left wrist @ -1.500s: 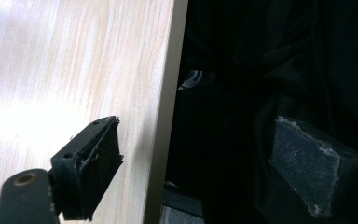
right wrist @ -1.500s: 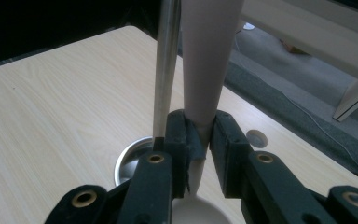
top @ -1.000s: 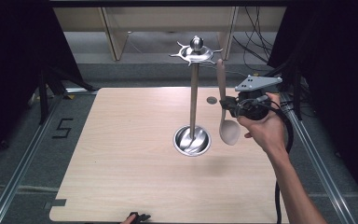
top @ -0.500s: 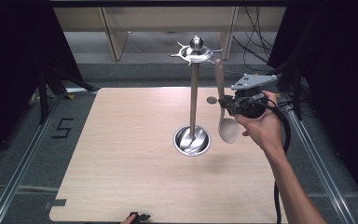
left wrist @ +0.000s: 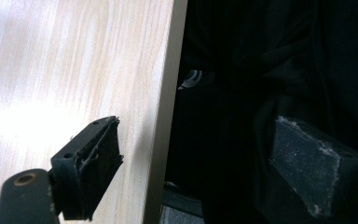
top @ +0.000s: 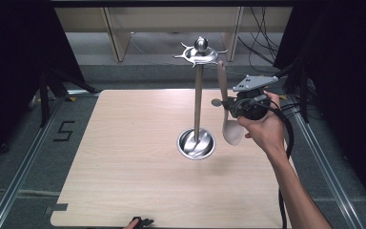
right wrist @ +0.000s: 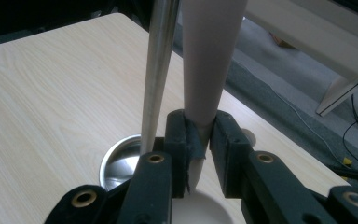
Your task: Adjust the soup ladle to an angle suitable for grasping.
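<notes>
Here, right of centre in the high view, I am holding a pale beige spoon (top: pixel 230 125) upright, bowl down and handle tip pointing up toward the hooked crown (top: pixel 199 53) of a steel utensil stand (top: pixel 198 100). I am keeping it vertical, I judge, so the handle's top end can be brought level with one of the crown's hooks and hung there. My right tongs (top: pixel 229 106) are clenching the spoon low on its handle, just above the bowl; in the right gripper view the two black pads are pressing the tapered handle (right wrist: pixel 208 65) from both sides, and the stand's thin pole (right wrist: pixel 157 70) is rising just to the left of it, close but apart. Gripping low leaves the upper handle free for the hook. The spoon's bowl is hanging above the table, just right of the stand's round steel base (top: pixel 196 143), not touching it.

My left tongs (top: pixel 140 222) are resting at the bottom edge of the high view, at the near rim of the wooden table (top: pixel 124 157). In the left gripper view they (left wrist: pixel 200 168) are gaping wide and holding nothing, idling out of the way while the right hand (top: pixel 266 129) is working.
</notes>
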### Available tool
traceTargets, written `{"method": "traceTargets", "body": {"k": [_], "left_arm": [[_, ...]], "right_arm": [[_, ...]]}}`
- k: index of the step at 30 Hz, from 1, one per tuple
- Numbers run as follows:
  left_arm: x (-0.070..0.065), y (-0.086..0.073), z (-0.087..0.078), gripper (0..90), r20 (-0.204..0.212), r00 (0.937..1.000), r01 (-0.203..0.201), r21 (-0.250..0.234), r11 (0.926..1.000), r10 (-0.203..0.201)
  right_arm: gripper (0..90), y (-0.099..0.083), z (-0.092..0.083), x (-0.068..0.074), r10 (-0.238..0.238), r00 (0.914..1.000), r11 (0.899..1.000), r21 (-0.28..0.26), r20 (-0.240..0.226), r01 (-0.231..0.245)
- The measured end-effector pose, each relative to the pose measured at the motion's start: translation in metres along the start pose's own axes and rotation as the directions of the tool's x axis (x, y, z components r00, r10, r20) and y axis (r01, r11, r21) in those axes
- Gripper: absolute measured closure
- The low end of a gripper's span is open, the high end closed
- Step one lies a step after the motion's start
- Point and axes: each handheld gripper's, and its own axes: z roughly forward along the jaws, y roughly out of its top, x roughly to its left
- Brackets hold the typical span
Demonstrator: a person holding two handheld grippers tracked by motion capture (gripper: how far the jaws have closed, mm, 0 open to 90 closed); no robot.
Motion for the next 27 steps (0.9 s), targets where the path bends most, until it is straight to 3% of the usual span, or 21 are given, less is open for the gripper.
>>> {"method": "traceTargets", "body": {"k": [9,13,27], "left_arm": [[0.000,0.000,0.000,15.0,0.001,1.0000,-0.001,0.002,1.0000,0.001],[0.000,0.000,0.000,15.0,0.001,1.0000,0.001,0.001,1.0000,-0.001],[0.000,0.000,0.000,15.0,0.001,1.0000,-0.001,0.002,1.0000,0.000]], "right_arm": [[77.3,-0.001,0.003,0.003,0.003,0.9999,1.000,-0.018,0.010,-0.003],[77.3,-0.004,0.003,0.005,0.025,0.9997,0.999,-0.032,0.005,-0.025],[75.8,-0.005,0.005,0.012,0.008,0.9999,0.999,-0.052,-0.007,-0.008]]}}
